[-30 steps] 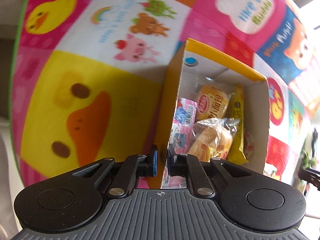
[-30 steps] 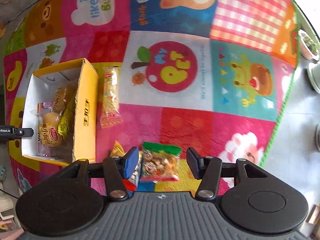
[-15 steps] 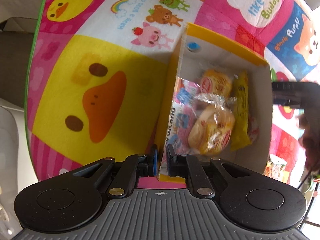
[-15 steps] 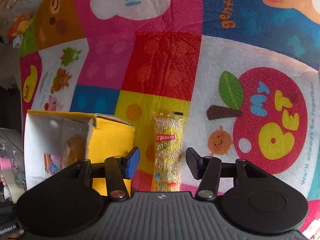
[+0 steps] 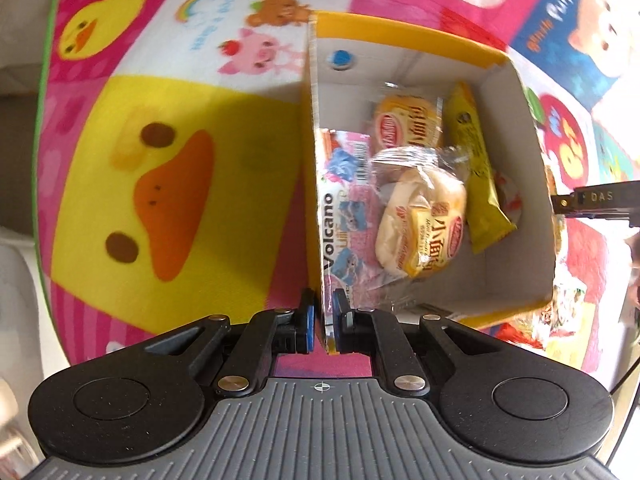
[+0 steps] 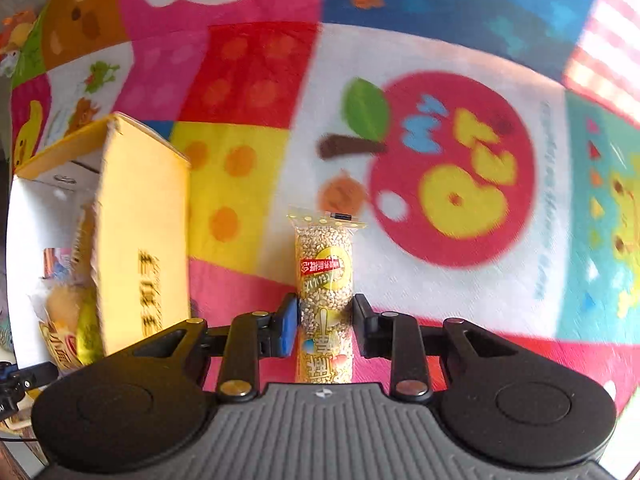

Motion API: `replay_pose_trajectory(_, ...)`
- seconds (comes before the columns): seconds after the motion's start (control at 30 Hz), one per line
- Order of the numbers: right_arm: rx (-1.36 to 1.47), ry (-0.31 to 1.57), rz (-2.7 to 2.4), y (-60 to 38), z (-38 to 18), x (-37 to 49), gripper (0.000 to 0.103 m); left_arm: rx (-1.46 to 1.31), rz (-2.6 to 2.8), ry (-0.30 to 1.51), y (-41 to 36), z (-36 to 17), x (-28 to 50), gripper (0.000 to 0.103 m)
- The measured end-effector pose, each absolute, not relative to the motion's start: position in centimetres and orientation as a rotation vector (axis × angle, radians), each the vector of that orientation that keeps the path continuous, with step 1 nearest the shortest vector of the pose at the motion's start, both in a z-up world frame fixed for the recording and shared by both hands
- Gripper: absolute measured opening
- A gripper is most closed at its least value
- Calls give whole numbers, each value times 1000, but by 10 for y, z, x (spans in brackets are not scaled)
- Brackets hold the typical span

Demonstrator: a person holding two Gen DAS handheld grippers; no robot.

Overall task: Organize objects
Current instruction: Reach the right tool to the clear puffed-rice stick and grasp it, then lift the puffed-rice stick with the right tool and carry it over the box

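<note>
A yellow cardboard box stands open on the play mat and holds a wrapped bun, a yellow pack and a pink pack. My left gripper is shut on the box's left wall near its front corner. In the right wrist view the same box is at the left. Beside it a clear roll of puffed grain lies on the mat. My right gripper points down over the roll, its jaws closing with both pads against the roll's sides.
The colourful cartoon play mat spreads under everything. More snack packs lie on the mat past the box's right wall. Part of the right gripper shows at that wall. Grey floor borders the mat at the left.
The right gripper left the green-topped nut pack, came down over the grain roll, and its jaws narrowed onto it. The left gripper kept hold of the box wall and shifted slightly.
</note>
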State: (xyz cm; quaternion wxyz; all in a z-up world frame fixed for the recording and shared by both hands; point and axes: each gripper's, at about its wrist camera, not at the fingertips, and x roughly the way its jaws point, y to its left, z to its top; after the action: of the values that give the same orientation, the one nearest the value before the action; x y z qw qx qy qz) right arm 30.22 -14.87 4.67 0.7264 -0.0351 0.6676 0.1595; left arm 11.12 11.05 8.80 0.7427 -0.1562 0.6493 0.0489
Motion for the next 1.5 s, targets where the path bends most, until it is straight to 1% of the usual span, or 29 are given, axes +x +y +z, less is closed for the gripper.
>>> replay_pose_trajectory(0.17, 60, 1464, 246, -196, 63, 279, 28, -268, 17, 1433, 97, 89, 121, 11)
replay_pose_trajectory(0.3, 127, 1434, 195, -222, 88, 250, 28, -179, -61, 1422, 83, 91, 133, 12)
replay_pose_trajectory(0.43, 196, 1407, 159, -233, 118, 216, 28, -175, -102, 1408, 77, 93, 142, 13)
replay_pose_trajectory(0.67, 232, 1423, 157, -203, 151, 140, 28, -91, -167, 1406, 78, 91, 137, 13)
replay_pose_trajectory(0.87, 246, 1498, 194, -158, 160, 79, 28, -140, -190, 1391, 91, 90, 132, 13)
replay_pose_trajectory(0.97, 226, 1506, 210, -137, 164, 58, 28, -134, -200, 1385, 95, 89, 128, 14)
replay_pose_trajectory(1.2, 202, 1471, 173, -122, 181, 48, 28, -149, -225, 1355, 104, 87, 119, 14)
replay_pose_trajectory(1.5, 101, 1454, 205, -91, 190, 70, 28, -226, -225, 1329, 117, 85, 114, 14)
